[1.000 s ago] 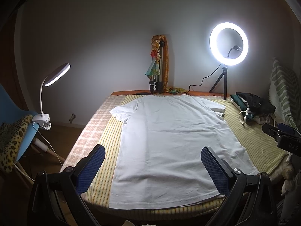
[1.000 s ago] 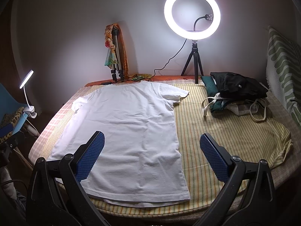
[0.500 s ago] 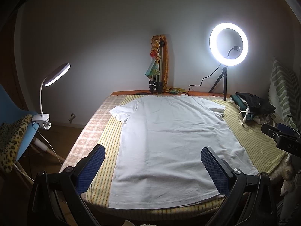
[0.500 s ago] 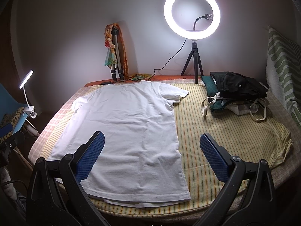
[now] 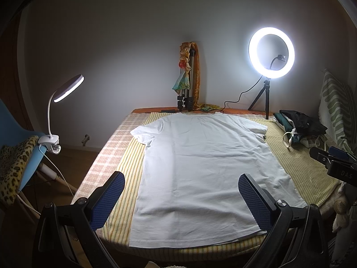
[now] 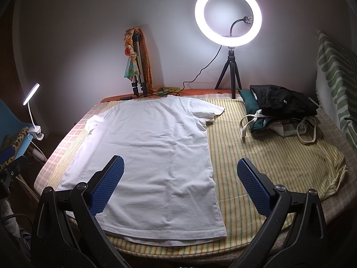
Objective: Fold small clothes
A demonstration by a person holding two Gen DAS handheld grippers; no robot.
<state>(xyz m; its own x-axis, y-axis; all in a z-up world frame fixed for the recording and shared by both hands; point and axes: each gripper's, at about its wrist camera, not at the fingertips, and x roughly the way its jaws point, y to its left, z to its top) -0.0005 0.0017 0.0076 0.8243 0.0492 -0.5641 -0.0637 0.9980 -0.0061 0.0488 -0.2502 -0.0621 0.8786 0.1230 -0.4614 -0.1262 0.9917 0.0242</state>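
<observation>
Nothing has moved since a second ago, so folding has not begun. Left wrist view: the left gripper (image 5: 181, 197) gapes wide and empty at the bottom; the white T-shirt (image 5: 200, 167) lies flat mid-frame. Right wrist view: the right gripper (image 6: 180, 183) is also wide and empty, the T-shirt (image 6: 151, 156) left of center.

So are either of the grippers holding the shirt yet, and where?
Nothing is held. The left gripper and right gripper are both open above the flat white T-shirt.
</observation>
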